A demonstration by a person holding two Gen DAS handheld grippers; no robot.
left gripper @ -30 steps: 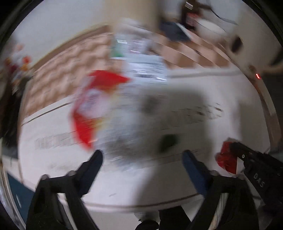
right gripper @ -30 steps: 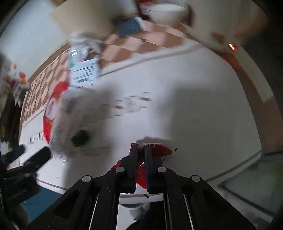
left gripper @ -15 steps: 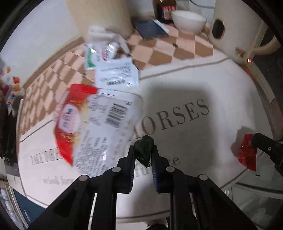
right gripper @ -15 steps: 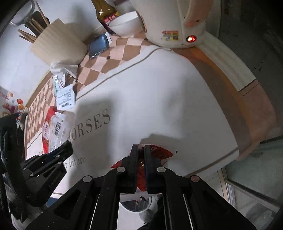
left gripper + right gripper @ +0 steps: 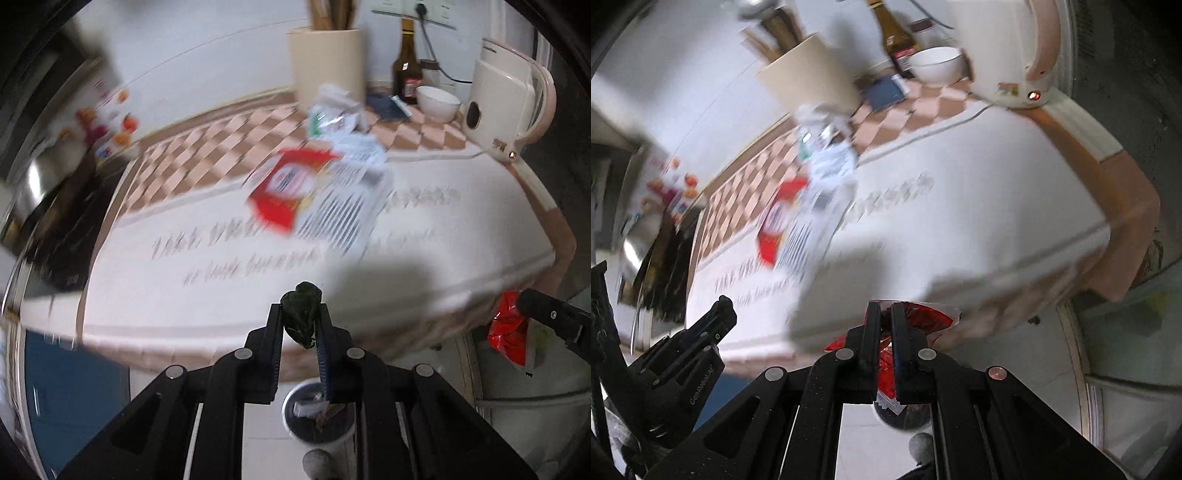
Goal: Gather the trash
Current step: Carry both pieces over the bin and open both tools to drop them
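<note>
Dark-green scrap (image 5: 301,314) clamped in my left gripper (image 5: 300,325), red wrapper (image 5: 916,321) in my right gripper (image 5: 882,332), both above the bin (image 5: 317,417); packets (image 5: 317,192) remain beyond on the table (image 5: 461,236).

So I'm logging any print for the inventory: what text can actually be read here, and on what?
"GenRobot.AI": on the left claw, seen from the right wrist.
Tablecloth lettering: blurred, unreadable.
Red and white wrapper print: blurred.
Bottle label and kettle sticker: too small to read.
</note>
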